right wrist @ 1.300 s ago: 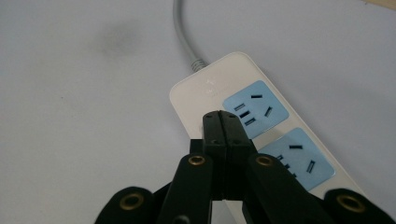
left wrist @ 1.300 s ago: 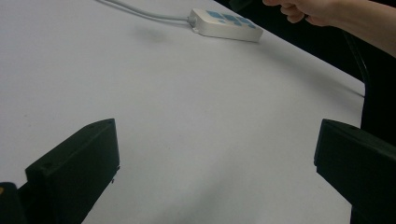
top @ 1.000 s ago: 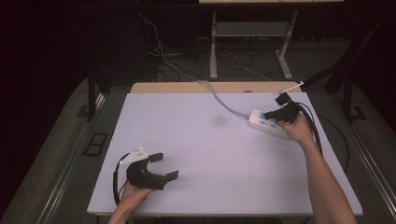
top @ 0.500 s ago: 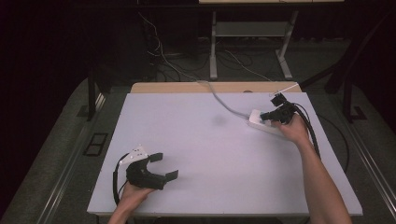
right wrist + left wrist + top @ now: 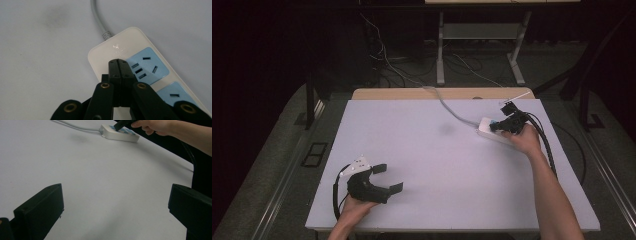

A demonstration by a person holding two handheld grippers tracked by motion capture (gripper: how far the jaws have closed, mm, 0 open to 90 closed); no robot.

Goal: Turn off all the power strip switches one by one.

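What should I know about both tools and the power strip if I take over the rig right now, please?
Right tool: shut, nothing between its jaws, tips over the cable end of the power strip, beside the first blue socket; whether they touch it I cannot tell.
Left tool: open, holding nothing, near the front left of the table.
Power strip: flat at the far right of the table, its grey cable running off the far edge. Nothing plugged into the sockets in view.
Done: right tool brought to the strip.
Left: probably pressing at that end; judge for yourself.

Power strip [image 5: 140, 75] cut off by frame edge (lower right).
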